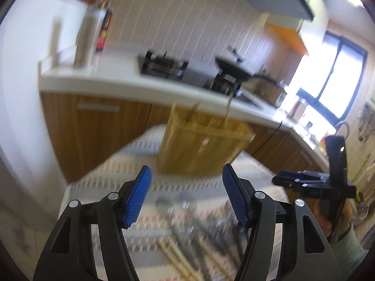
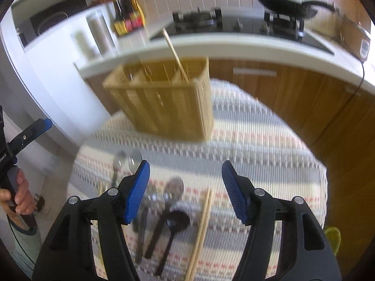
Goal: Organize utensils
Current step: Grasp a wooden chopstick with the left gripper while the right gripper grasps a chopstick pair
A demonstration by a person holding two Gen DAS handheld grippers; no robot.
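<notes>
A tan slatted utensil holder [image 2: 164, 100] stands on a striped tablecloth [image 2: 257, 145], with one chopstick [image 2: 175, 56] leaning out of it and a few blurred handles inside. Loose utensils lie nearer on the cloth: a black spoon [image 2: 177, 222], a silver spoon [image 2: 174, 187], a pair of wooden chopsticks [image 2: 202, 229] and more spoons [image 2: 121, 164] at the left. My right gripper [image 2: 186, 187] hovers open above them, empty. My left gripper [image 1: 187, 187] is open too and holds nothing, with the holder [image 1: 204, 145] beyond it and blurred utensils [image 1: 199, 234] below. Both views are motion-blurred.
Behind the table runs a white kitchen counter [image 2: 234, 44] with a gas hob [image 2: 234, 23], a black pan [image 2: 286, 7], sauce bottles [image 2: 129, 18] and wooden cabinets [image 2: 304, 93] below. A hand [image 2: 18, 194] holds the left gripper's handle. A bright window [image 1: 332, 84] is at the right.
</notes>
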